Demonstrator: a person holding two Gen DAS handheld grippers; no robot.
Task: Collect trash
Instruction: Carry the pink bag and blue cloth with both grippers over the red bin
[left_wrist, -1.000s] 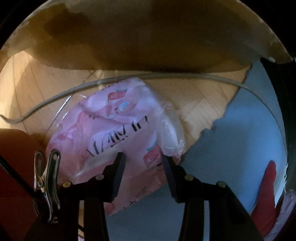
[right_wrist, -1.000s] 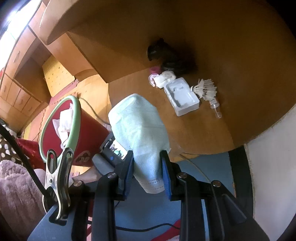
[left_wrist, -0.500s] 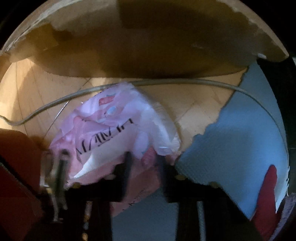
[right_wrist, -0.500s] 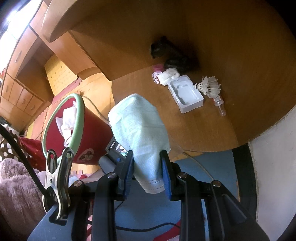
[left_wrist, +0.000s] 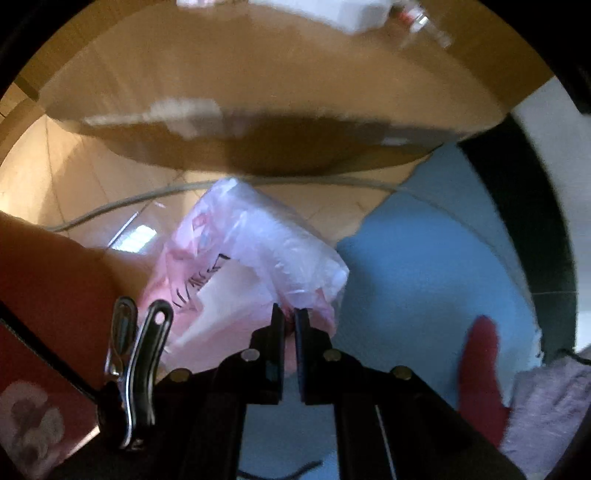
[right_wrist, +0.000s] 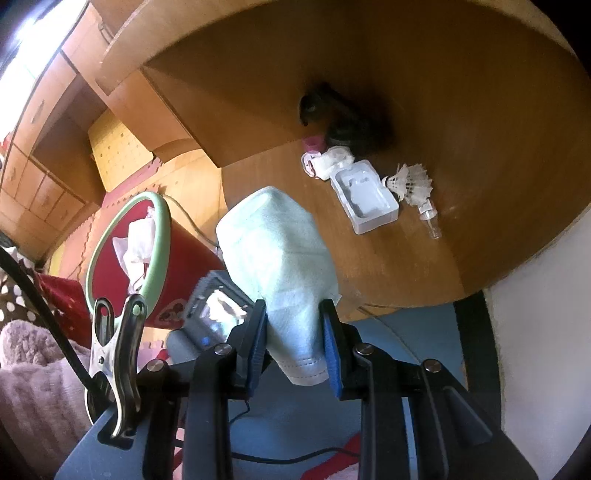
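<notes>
Wooden tabletop (right_wrist: 424, 266) carries a white plastic tray (right_wrist: 365, 201), a shuttlecock (right_wrist: 412, 182) and a small vial (right_wrist: 430, 218). Beside it, the right gripper (right_wrist: 293, 339) has its fingers clamped on a pale green face mask (right_wrist: 275, 258), near a red bin (right_wrist: 147, 251). Over the floor, the left gripper (left_wrist: 290, 325) pinches a pink plastic wrapper (left_wrist: 255, 258), fingers nearly together.

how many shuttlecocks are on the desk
2, it seems: overlapping white feathered shuttlecocks on the wooden desk, just right of the white plastic tray. Feathers blur together, so another may be hidden.
</notes>
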